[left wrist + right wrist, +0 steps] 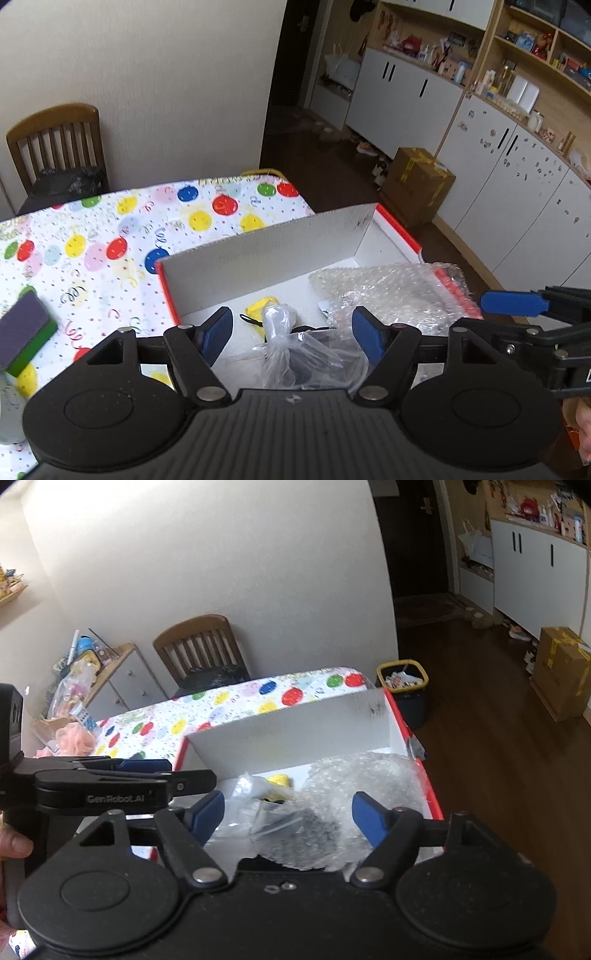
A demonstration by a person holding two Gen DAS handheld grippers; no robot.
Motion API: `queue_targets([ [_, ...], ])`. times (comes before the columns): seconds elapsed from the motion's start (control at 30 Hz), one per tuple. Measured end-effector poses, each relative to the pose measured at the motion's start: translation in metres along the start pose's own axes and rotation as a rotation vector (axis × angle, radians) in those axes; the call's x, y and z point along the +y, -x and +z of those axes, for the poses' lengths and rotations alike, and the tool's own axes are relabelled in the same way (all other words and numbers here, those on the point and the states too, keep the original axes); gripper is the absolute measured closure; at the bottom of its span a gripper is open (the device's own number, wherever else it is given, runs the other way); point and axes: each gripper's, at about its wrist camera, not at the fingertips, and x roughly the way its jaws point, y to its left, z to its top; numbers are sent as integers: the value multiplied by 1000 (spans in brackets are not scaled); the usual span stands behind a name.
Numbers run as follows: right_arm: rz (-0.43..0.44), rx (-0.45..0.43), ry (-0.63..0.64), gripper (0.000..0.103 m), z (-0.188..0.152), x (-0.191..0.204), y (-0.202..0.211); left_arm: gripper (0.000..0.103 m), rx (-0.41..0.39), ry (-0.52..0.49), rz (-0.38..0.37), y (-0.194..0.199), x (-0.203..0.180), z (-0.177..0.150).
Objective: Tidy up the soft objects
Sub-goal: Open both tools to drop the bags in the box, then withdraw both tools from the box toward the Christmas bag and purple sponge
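A table [110,236] under a balloon-print cloth holds a white box [258,247] with red edges. Inside the box lie bubble wrap [354,786], a clear plastic bag [295,354] and a small yellow item [260,308]. Above the box, the left gripper [291,332] and right gripper [288,816] both hover with fingers spread, holding nothing.

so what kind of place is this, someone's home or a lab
Most likely a lived-in home, a dining or living room. A wooden slat-back chair stands by a table with a balloon-print tablecloth, and white cabinets under cluttered wooden shelves line the far wall.
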Motion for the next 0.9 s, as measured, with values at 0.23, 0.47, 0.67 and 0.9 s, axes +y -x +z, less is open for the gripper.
queue_targets([
  [0.23,30,-54,81,20,1,32,18,28,-62,-6,2,42,12,-11],
  [0.47,81,-76,128,12,-2,69,24,20,-112,16,13,83,38,-28],
  [0.67,128,-70,145,5,-3,106,20,18,-166,23,43,116,66,-45],
  [0.9,153,-54,154,2,-3,150,5,0,-210,48,68,148,113,-66],
])
